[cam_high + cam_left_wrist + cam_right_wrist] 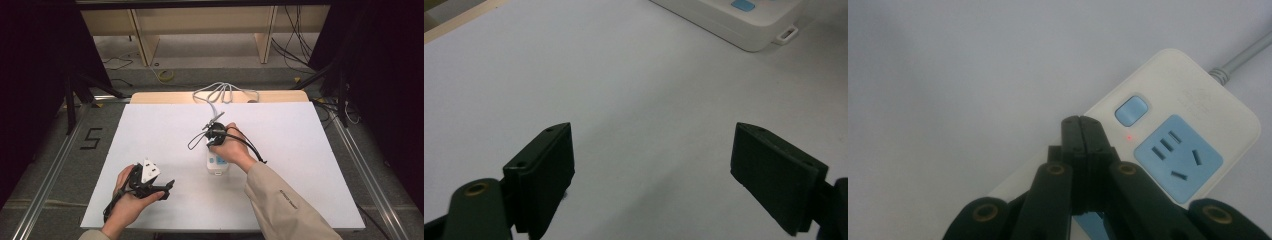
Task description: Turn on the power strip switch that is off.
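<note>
In the high view, the right hand [231, 146] and its tool [216, 134] covered the far half of the white power strip [218, 167]; the socket faces there were too small to read. In the right gripper view, the closed jaws hid the strip's near end, and its grey cord [1243, 59] ran off the right edge. In the left gripper view, the strip's corner [744, 25] was cut by the top edge. The embossed marking [1200, 95] was illegible.

Beige sleeve [285, 200], black grippers — brass-ringed screws, trailing black cables
</note>
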`<state>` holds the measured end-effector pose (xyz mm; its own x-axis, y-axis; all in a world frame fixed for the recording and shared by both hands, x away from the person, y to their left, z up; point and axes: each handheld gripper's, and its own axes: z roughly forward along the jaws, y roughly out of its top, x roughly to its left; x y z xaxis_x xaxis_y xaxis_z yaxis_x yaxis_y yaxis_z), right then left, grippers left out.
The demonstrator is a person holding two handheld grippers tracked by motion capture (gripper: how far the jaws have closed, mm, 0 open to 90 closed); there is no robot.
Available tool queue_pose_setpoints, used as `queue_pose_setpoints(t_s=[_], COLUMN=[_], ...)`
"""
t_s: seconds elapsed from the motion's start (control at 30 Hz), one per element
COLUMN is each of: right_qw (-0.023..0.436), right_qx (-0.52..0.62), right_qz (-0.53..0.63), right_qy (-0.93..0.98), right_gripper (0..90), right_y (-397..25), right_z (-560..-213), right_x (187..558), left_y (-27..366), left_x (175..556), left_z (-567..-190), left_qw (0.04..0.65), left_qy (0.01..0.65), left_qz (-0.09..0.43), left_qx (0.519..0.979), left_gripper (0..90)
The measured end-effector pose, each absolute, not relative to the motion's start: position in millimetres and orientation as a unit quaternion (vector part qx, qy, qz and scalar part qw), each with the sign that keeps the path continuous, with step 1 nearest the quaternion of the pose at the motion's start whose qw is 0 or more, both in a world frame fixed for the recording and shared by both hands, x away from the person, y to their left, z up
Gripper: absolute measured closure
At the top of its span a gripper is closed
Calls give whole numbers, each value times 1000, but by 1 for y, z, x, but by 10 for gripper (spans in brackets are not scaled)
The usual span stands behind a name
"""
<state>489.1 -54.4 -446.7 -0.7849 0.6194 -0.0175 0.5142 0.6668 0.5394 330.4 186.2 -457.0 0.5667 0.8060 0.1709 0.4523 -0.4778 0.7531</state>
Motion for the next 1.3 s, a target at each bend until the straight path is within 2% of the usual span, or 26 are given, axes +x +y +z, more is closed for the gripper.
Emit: queue_pose_setpoints(t_s=[0.57, 0.9, 1.3], right_qw=[95, 97, 100], right_qx=[310, 312, 307], right_qz=[267, 273, 277], right_qy=[908, 905, 905], right_gripper=[900, 841, 813], right_y=[-54, -58, -61], right_z=[-444, -440, -438], right_x=[489, 490, 488], left_y=[186, 186, 187], left_x=[331, 331, 330], left_z=[-457, -457, -457], left_qw=[337, 336, 333], left_qy=[385, 384, 382], left_qz=[262, 261, 262], left_qx=[818, 819, 821], left_gripper=[174, 174, 175])
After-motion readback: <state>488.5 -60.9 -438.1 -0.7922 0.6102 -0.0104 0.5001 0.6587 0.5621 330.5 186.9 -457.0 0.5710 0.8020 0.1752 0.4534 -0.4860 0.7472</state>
